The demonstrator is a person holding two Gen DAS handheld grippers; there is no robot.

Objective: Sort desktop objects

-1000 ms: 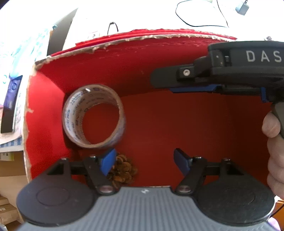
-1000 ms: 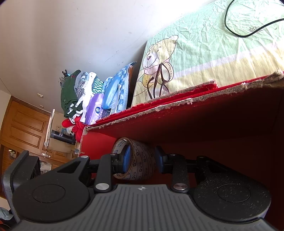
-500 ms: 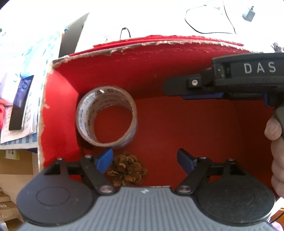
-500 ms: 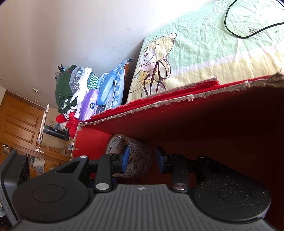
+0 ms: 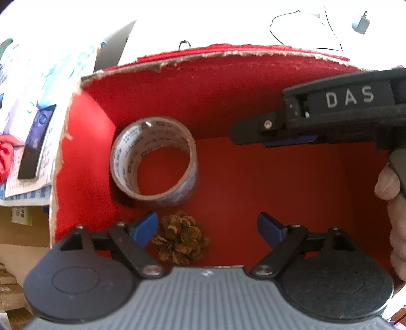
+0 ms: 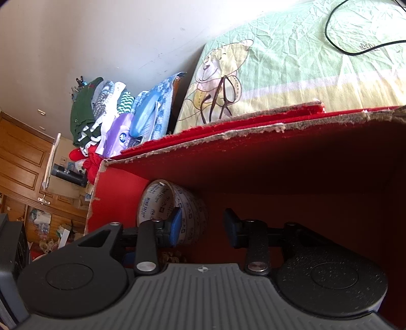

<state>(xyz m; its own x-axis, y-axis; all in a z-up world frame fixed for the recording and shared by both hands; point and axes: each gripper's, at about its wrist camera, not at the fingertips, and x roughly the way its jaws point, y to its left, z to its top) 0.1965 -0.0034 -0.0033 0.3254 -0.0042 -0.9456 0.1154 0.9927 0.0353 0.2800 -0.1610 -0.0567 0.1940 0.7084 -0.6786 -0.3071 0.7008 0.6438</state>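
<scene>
A red cardboard box (image 5: 228,83) lies open below me. Inside it a roll of clear printed tape (image 5: 154,160) stands on edge against the left wall, and a brown pine cone (image 5: 180,238) rests on the floor just in front of it. My left gripper (image 5: 206,228) hovers open above the box floor; its left pad is beside the pine cone, not around it. My right gripper (image 5: 243,134) reaches in from the right, held by a hand (image 5: 388,182). In the right wrist view it (image 6: 203,224) is open and empty, with the tape roll (image 6: 172,210) behind its left finger.
The box (image 6: 253,127) has torn, ragged rims. Behind it lies a bed sheet with a bear print, a pair of glasses (image 6: 220,99) and a black cable (image 6: 355,48). Folded clothes and packets (image 6: 111,119) are stacked at the left. A charger plug (image 5: 360,24) sits far right.
My left gripper has drawn back from the box, so more of the rim and the whole pine cone now show. The right gripper has shifted to the right. Tape and cone stay put.
</scene>
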